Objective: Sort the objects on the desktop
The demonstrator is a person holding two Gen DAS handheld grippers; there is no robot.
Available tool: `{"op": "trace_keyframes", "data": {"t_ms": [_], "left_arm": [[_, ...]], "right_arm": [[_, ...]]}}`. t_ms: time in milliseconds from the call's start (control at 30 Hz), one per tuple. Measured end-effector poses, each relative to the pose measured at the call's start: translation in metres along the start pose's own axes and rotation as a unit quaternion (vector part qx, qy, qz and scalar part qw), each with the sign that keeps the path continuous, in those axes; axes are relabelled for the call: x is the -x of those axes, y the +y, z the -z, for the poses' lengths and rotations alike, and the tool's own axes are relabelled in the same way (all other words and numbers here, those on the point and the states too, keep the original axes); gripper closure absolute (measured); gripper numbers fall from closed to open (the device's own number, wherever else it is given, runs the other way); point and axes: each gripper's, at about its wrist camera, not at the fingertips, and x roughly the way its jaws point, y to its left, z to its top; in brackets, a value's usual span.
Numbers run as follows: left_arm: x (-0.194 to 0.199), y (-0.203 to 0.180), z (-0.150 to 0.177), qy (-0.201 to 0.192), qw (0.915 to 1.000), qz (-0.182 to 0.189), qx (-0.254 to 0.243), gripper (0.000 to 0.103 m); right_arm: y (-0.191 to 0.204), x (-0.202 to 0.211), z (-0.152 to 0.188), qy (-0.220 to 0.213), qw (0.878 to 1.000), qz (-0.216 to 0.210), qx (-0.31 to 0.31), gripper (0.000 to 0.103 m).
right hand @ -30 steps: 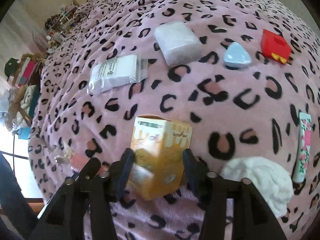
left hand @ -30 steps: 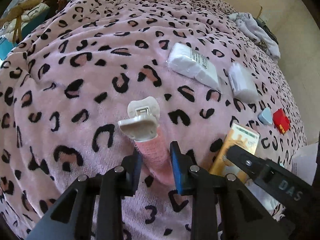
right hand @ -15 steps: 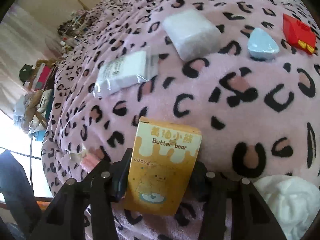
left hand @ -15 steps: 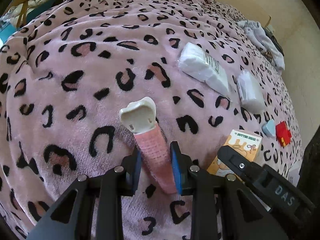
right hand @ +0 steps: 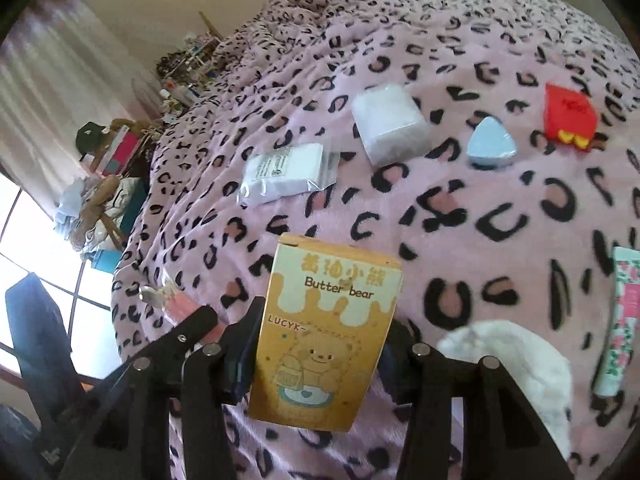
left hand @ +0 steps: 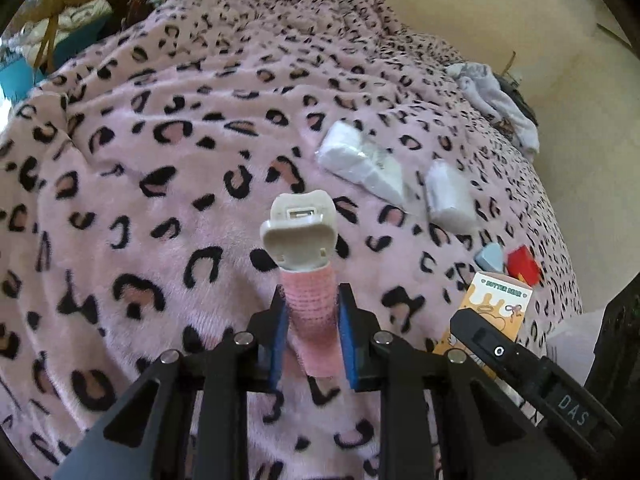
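Note:
My left gripper [left hand: 312,314] is shut on a pink hair roller [left hand: 310,332] with a white tooth-shaped clip [left hand: 298,236] on its far end. It holds the roller clear of the pink leopard-print blanket [left hand: 160,200]. My right gripper [right hand: 325,326] is shut on a yellow Butter bear box [right hand: 332,280], upright and lifted off the blanket. In the left wrist view the box [left hand: 500,304] shows at the lower right, behind a black finger of the right gripper [left hand: 520,364]. In the right wrist view the roller [right hand: 178,304] shows at the lower left.
On the blanket lie a white packet in a clear bag [right hand: 284,174], a white wrapped block [right hand: 390,124], a blue triangular piece [right hand: 490,142] and a red piece [right hand: 568,116]. A floral tube [right hand: 624,320] and white fluffy cloth [right hand: 512,360] lie near right. Clutter stands beyond the bed's left edge.
Both grippers have risen with their loads. The roller has come up off the blanket. The right jaws have closed in on the box, which has tipped upright.

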Motion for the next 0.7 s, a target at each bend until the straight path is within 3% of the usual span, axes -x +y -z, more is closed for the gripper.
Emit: {"op": "trace_keyframes", "data": {"t_ms": [433, 700], "left_arm": [[0.075, -0.045, 0.05, -0.019, 0.9952, -0.064, -0.072, 0.079], [0.102, -0.095, 0.076, -0.022, 0.9916, -0.065, -0.11, 0.079]], "right_arm": [[-0.017, 0.07, 0.047, -0.011, 0.996, 0.051, 0.075, 0.053], [-0.048, 0.124, 0.057, -0.032, 0.995, 0.07, 0.063, 0.053]]}}
